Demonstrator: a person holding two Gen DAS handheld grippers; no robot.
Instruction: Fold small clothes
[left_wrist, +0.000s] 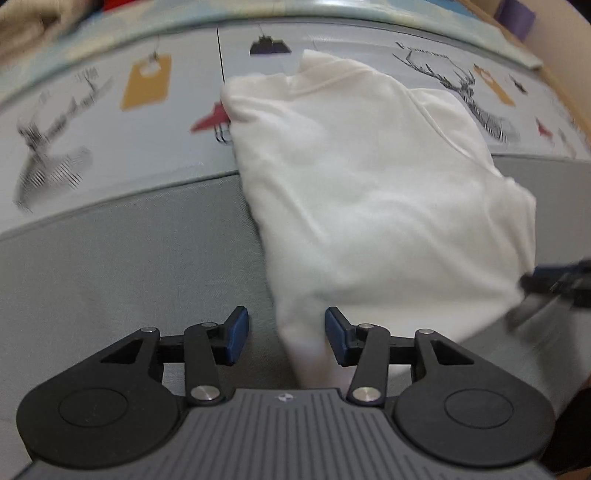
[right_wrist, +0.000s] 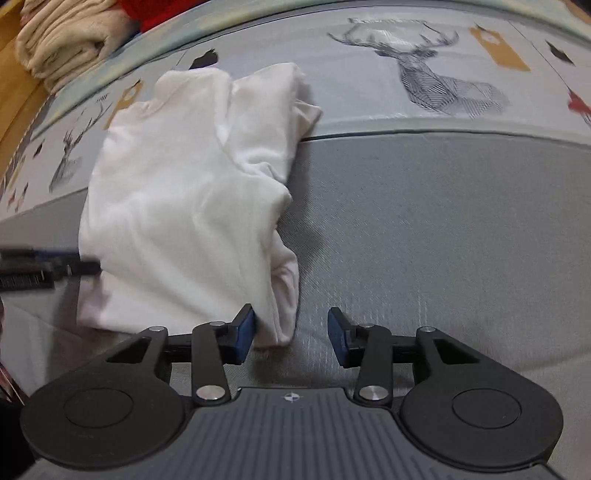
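A: From the left wrist view, where is the white garment (left_wrist: 369, 206)?

B: It lies in a loose fold across the seam where the plain grey mat (left_wrist: 110, 277) meets the deer-print cloth (left_wrist: 110, 122). Its far end rests on the print and its near corner reaches down between the blue pads of the left gripper (left_wrist: 286, 338).

A: Is that claw holding it?

B: No. The jaws stand about half open; the corner lies next to the right pad (left_wrist: 334, 332) and is not pinched. The right gripper (left_wrist: 554, 284), blurred, sits at the garment's right edge.

A: And from the right wrist view?

B: The garment (right_wrist: 184, 206) is left of centre, again straddling the seam. Its near corner hangs between the pads of the right gripper (right_wrist: 291, 334), touching the left pad (right_wrist: 245, 332). These jaws are also about half open, gripping nothing. The left gripper (right_wrist: 48, 266) shows at the garment's left edge. A stack of beige folded clothes (right_wrist: 62, 44) sits well beyond the garment, on its far left.
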